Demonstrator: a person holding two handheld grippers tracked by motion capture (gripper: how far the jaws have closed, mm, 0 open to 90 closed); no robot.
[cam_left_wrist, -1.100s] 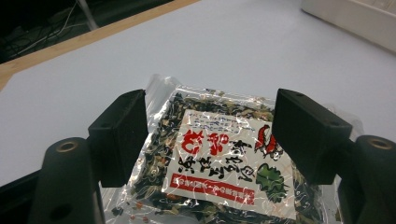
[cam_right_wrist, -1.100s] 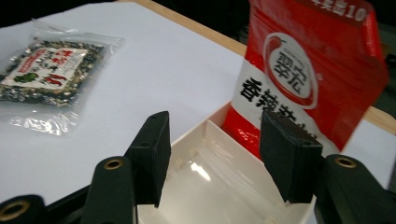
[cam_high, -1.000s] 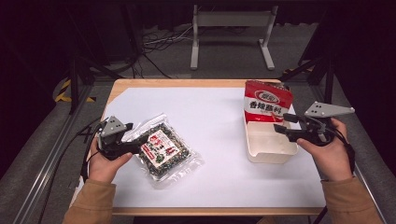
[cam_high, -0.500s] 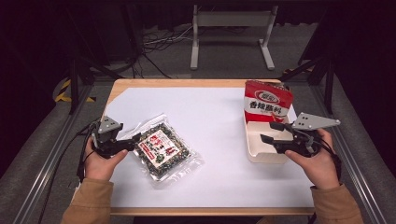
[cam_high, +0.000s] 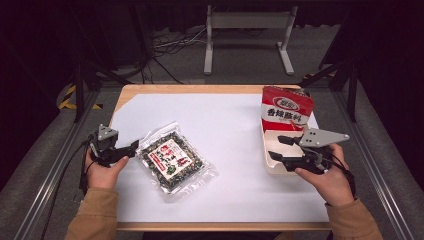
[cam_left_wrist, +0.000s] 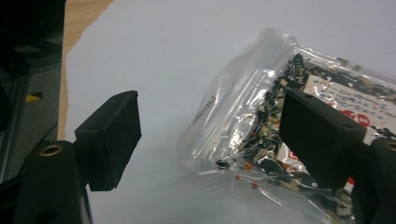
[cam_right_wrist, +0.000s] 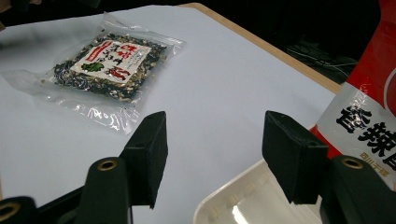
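Left gripper (cam_high: 134, 146) is sitting at the left corner of the clear packet of dried mix (cam_high: 171, 160); its jaws have just been opening and are standing apart. In the left gripper view the packet (cam_left_wrist: 261, 126) is lying flat on the white table sheet (cam_left_wrist: 187, 46), with one jaw over its printed face and the other out over bare sheet, so the sealed edge is lying between them but the pads are not pressing on it.

Right gripper (cam_high: 278, 148) is hovering at the near end of the white foam tray (cam_high: 272, 162), jaws apart and nothing between them. The red snack bag (cam_high: 286, 111) is standing upright in the far end of that tray. From the right gripper view, the tray's rim (cam_right_wrist: 224, 198) is lying just below the jaws and the red bag (cam_right_wrist: 369, 107) is filling the right edge.

Judgement: the step in hand looks like taking up the packet with the left gripper, probably for the tray.

Notes for doing it well:
- aiming for the flat sealed border, not the bulging middle, since the film looks slippery
- keeping the lower jaw sliding under the edge along the sheet
- closing fully before lifting
- keeping the right gripper clear of the tray opening
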